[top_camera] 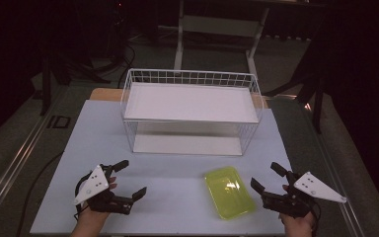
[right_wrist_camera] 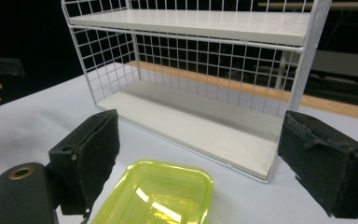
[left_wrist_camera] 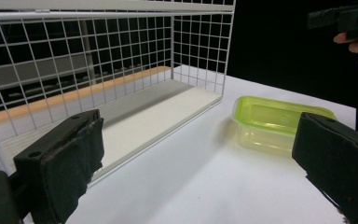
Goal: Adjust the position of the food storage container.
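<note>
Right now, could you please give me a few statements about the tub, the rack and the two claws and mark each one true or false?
1. The yellow-green tub lies on the table, in front of the wire rack. True.
2. The tub sits on the rack's lower shelf. False: it is on the table, apart from the rack.
3. The left claw is open and holds nothing. True.
4. The right claw is clamped on the tub. False: its jaws stand open beside the tub.
5. The tub has a lid on it. False: it is open and looks empty.
</note>
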Tool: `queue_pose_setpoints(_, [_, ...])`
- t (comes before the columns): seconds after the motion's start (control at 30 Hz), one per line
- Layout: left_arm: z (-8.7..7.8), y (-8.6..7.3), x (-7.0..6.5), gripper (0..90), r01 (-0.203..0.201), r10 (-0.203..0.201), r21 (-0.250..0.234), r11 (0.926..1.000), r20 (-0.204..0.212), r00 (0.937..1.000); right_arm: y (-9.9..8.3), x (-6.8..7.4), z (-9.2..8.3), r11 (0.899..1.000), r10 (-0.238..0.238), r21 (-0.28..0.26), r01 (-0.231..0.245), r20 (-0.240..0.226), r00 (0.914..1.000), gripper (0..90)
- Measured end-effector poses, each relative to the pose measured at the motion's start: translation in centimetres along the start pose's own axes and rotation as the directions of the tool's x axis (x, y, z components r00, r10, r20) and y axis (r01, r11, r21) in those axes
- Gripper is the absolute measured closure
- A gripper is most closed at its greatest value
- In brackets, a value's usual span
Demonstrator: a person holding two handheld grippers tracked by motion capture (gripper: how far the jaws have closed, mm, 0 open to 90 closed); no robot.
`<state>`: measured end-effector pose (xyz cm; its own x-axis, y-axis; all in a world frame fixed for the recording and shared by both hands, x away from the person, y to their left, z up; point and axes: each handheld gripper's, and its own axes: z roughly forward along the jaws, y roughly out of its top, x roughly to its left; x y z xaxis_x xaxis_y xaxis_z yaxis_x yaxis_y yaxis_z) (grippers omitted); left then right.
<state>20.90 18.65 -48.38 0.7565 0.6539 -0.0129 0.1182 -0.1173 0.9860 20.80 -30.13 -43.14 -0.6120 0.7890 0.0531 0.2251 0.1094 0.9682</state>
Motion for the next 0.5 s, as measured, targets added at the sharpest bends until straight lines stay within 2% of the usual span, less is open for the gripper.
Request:
queue_pose_setpoints(0.03, [0.0,0.0,0.0,2.9,0.0,0.0,0.0,1.0,0.0,1.0,0.1,-0.1,0.1,1.0,0.006,0.009,-0.005,-0.02,0.9998,12.8])
queue_pose_setpoints(0.17, [0.3,0.0,0.0,2.9,0.007,-0.007,0.003,1.0,0.01,0.9999,0.4,-0.1,0.3,0.999,0.024,0.023,-0.023,-0.052,0.9984,12.9])
queue_pose_setpoints(0.2, [0.3,0.0,0.0,2.9,0.003,-0.003,0.008,1.0,0.013,0.9999,0.3,-0.2,0.5,0.997,0.063,0.047,-0.058,-0.115,0.9913,14.3])
queue_pose_setpoints(0.27, [0.3,0.0,-0.1,2.9,-0.004,0.004,0.013,0.9999,0.016,0.9999,0.1,-0.2,0.7,0.995,0.071,0.085,-0.06,-0.132,0.9888,16.3])
queue_pose_setpoints(0.33, [0.3,0.0,-0.2,2.9,-0.011,0.011,0.014,0.9998,0.015,0.9998,-0.3,-0.2,0.5,0.991,0.074,0.117,-0.058,-0.137,0.9879,26.1])
queue_pose_setpoints(0.4, [0.4,0.0,-0.2,2.9,-0.01,0.01,0.016,0.9998,0.014,0.9999,-0.7,-0.2,0.4,0.987,0.076,0.153,-0.053,-0.149,0.9858,30.7])
queue_pose_setpoints(0.5, [0.5,0.0,-0.2,2.9,-0.011,0.011,0.018,0.9998,0.014,0.9998,-1.2,0.0,-0.1,0.977,0.048,0.214,-0.019,-0.131,0.9902,36.7])
